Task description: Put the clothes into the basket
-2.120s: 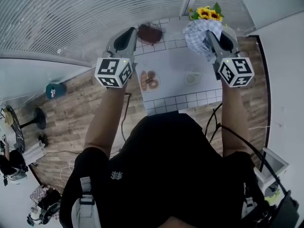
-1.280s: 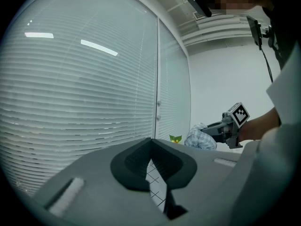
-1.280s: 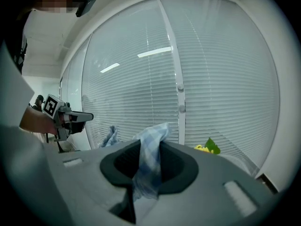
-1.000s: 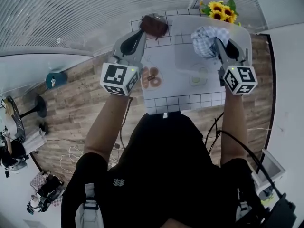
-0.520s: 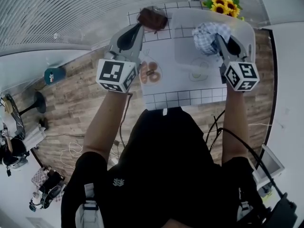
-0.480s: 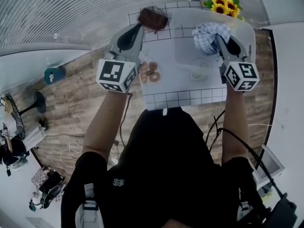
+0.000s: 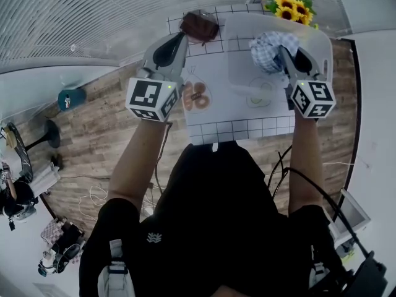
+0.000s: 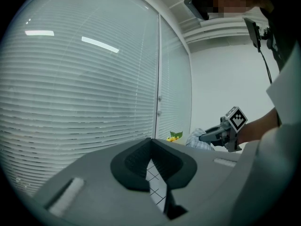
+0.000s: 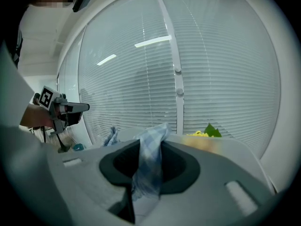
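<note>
1. Holding the checked cloth [image 7: 267,42] raised in the right gripper [image 7: 284,53], directly above the white basket [image 7: 241,73] on the tiled table [image 7: 210,132], probably to let it fall inside.
2. Opening the right jaws at this moment, with a fold of the cloth hanging between the pads and touching them; not yet released, so not yet in the basket.
3. Holding the left gripper [image 7: 179,41] pressed together and empty, lifted just beside a brown item [image 7: 199,25] at the far table edge, perhaps another garment and the next pick.
4. Leaving the sunflowers [image 7: 286,6] and the small plate [image 7: 197,96] outside the basket, away from the drop.
</note>
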Action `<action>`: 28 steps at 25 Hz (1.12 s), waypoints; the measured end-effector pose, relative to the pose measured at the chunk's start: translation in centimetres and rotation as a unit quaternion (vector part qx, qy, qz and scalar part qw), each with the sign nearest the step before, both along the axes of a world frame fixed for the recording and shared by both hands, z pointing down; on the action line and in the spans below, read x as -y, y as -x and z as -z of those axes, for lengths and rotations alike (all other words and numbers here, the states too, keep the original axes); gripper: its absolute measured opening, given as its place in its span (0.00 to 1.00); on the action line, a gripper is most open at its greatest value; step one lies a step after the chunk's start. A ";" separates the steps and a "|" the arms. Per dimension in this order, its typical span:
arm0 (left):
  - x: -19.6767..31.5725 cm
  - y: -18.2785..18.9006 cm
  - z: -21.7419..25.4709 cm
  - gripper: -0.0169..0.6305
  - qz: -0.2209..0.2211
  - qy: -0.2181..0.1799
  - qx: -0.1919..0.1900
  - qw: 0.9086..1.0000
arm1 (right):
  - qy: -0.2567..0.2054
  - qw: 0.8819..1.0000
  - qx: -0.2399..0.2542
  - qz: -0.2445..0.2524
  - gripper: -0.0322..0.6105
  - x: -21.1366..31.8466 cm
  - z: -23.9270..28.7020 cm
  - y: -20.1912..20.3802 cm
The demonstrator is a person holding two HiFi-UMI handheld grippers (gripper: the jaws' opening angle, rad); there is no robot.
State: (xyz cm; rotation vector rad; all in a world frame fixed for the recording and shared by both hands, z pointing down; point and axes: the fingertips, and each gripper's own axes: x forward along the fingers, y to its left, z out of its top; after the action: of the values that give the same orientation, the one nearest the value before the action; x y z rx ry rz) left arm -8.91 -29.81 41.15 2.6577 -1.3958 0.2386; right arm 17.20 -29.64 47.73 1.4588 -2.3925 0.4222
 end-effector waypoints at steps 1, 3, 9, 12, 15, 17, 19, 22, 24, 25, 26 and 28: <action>0.0 0.0 0.0 0.04 0.000 0.001 -0.001 1.000 | 0.001 1.000 -0.003 -0.002 0.22 0.0 -0.1 -0.1; 0.1 0.0 -0.1 0.04 -0.001 0.003 -0.002 1.000 | 0.005 1.000 -0.010 -0.006 0.23 0.1 -0.3 -0.2; 0.3 0.0 -0.4 0.04 -0.002 0.005 -0.005 1.000 | 0.007 1.000 -0.020 -0.022 0.25 0.3 -0.8 -0.6; 0.3 -0.2 -0.1 0.04 -0.004 0.003 -0.006 1.000 | -0.012 0.999 -0.016 -0.031 0.26 0.4 0.0 -0.9; 0.4 -0.3 0.2 0.04 -0.006 0.001 -0.008 1.000 | -0.019 0.999 -0.018 -0.030 0.26 0.6 0.7 -0.8; 0.4 -0.3 0.4 0.04 -0.006 -0.001 -0.009 1.000 | -0.019 0.999 -0.017 -0.031 0.26 0.5 0.9 -0.8; 0.4 -0.3 0.7 0.04 -0.007 -0.002 -0.009 1.000 | -0.018 0.999 -0.015 -0.034 0.26 0.2 1.0 -0.9; 0.2 -0.2 1.3 0.04 -0.006 -0.006 -0.010 1.000 | -0.021 0.999 -0.012 -0.041 0.26 -0.2 1.3 -1.2; 0.2 -0.2 1.6 0.04 -0.006 -0.009 -0.012 1.000 | -0.022 0.999 -0.013 -0.044 0.26 -0.4 1.5 -1.4; 0.2 -0.3 1.7 0.04 -0.007 -0.011 -0.012 1.000 | -0.022 0.999 -0.014 -0.045 0.26 -0.5 1.5 -1.5; 0.2 -0.4 1.9 0.04 -0.007 -0.012 -0.013 1.000 | -0.022 0.999 -0.015 -0.047 0.26 -0.6 1.7 -1.6; 0.2 -0.6 2.3 0.04 -0.010 -0.016 -0.015 1.000 | -0.025 0.998 -0.014 -0.050 0.26 -0.7 2.1 -1.9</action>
State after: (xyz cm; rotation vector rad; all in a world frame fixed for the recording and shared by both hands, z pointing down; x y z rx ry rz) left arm -8.29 -29.97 38.85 2.6895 -1.3773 0.1783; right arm 19.06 -28.93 45.66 1.6010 -2.3304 0.3654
